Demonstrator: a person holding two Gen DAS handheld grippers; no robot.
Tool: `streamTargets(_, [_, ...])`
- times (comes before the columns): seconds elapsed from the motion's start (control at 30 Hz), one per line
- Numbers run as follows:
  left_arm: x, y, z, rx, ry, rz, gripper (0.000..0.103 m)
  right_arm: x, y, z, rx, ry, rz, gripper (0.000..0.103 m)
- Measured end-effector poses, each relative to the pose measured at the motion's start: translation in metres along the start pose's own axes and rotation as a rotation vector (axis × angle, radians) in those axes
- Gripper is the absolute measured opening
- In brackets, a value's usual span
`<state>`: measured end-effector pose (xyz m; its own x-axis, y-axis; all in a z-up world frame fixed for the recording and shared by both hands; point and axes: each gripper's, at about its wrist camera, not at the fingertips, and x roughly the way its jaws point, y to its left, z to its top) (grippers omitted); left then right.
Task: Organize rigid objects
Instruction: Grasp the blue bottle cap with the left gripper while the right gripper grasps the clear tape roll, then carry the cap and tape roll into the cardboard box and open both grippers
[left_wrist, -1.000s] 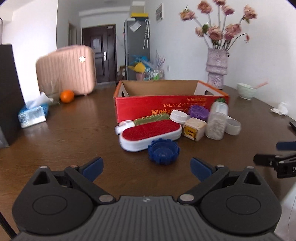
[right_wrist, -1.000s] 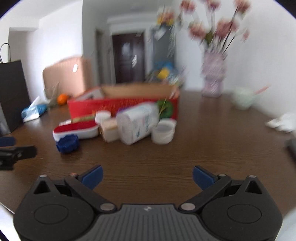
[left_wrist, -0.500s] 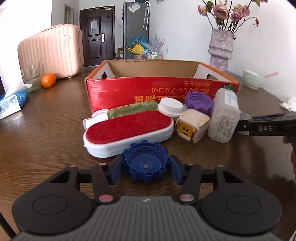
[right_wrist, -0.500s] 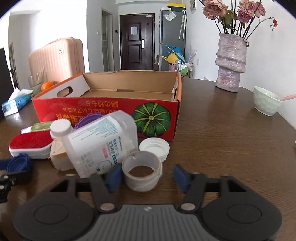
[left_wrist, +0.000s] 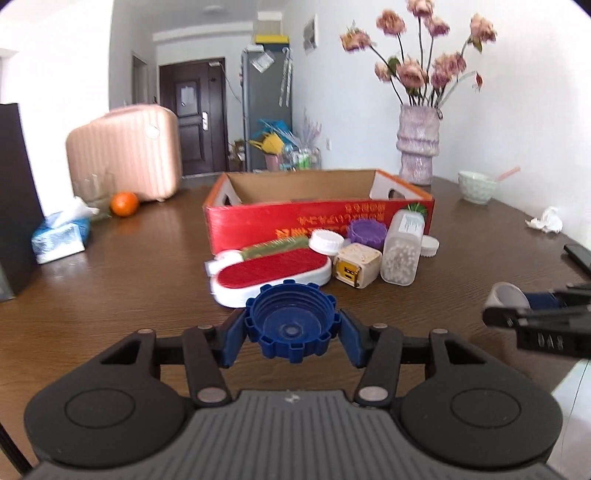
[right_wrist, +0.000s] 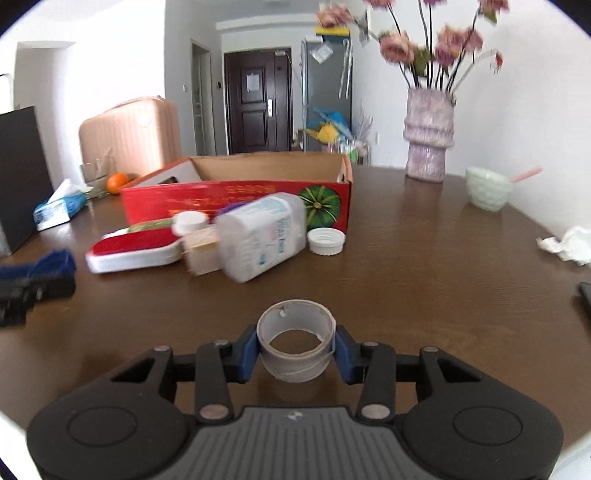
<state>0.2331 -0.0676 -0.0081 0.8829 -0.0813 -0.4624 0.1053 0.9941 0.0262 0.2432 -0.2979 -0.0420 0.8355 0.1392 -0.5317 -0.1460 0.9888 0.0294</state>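
Observation:
My left gripper (left_wrist: 291, 332) is shut on a blue toothed cap (left_wrist: 291, 319) and holds it above the table. My right gripper (right_wrist: 295, 347) is shut on a grey-white plastic ring (right_wrist: 295, 345), also lifted; it shows at the right of the left wrist view (left_wrist: 506, 295). The open red cardboard box (left_wrist: 317, 221) stands behind a cluster: a red-and-white lint brush (left_wrist: 273, 275), a beige cube (left_wrist: 356, 266), a clear bottle of white beads (left_wrist: 402, 251), a purple lid (left_wrist: 367, 232) and white lids (left_wrist: 327, 242). The box also shows in the right wrist view (right_wrist: 236, 201).
A vase of flowers (left_wrist: 417, 147), a pale green bowl (left_wrist: 476, 186), crumpled tissue (left_wrist: 546, 219) and a dark phone (left_wrist: 580, 256) are at right. An orange (left_wrist: 124, 203), a tissue pack (left_wrist: 61, 240), a pink suitcase (left_wrist: 125, 151) and a black bag (left_wrist: 16, 199) are at left.
Both grippers closed on their objects, the left on the blue cap and the right on the ring, then lifted and pulled back from the cluster.

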Motion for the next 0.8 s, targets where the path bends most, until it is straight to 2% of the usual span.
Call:
streamTargets(0.1, [-0.026,0.007,-0.002,-0.015,-0.037,0.024,0.054,-0.03,0.02,-0.009,-0.03,-0.054,-0.01,0.042])
streamTargets(0.13, [-0.033,0.009,-0.003,-0.023,-0.045,0.03,0.054,-0.045,0.028,-0.01,-0.03,-0.08,0.013,0.042])
streamTargets(0.3, [-0.06,0.014,-0.003,-0.02,-0.088,0.046,0.054,-0.062,0.041,-0.009,-0.048,-0.117,0.045,0.042])
streamTargets(0.43, [-0.063,0.016,0.0,-0.017,-0.113,0.049,0.054,-0.069,0.046,-0.003,-0.057,-0.146,0.059,0.042])
streamTargets(0.57, [-0.048,0.02,0.013,-0.015,-0.12,0.027,0.054,-0.063,0.045,0.008,-0.072,-0.158,0.064,0.042])
streamTargets(0.63, [-0.032,0.025,0.026,-0.018,-0.13,0.007,0.054,-0.048,0.038,0.029,-0.088,-0.168,0.073,0.042])
streamTargets(0.67, [-0.023,0.027,0.034,-0.013,-0.136,0.002,0.054,-0.048,0.038,0.029,-0.088,-0.168,0.073,0.042])
streamTargets(0.7, [-0.012,0.03,0.045,-0.013,-0.141,-0.005,0.054,-0.041,0.035,0.039,-0.09,-0.171,0.081,0.042])
streamTargets(0.73, [0.001,0.033,0.057,-0.013,-0.148,-0.016,0.054,-0.023,0.028,0.065,-0.099,-0.175,0.102,0.042])
streamTargets(0.8, [0.028,0.038,0.081,-0.012,-0.15,-0.03,0.054,-0.012,0.024,0.079,-0.106,-0.178,0.11,0.042])
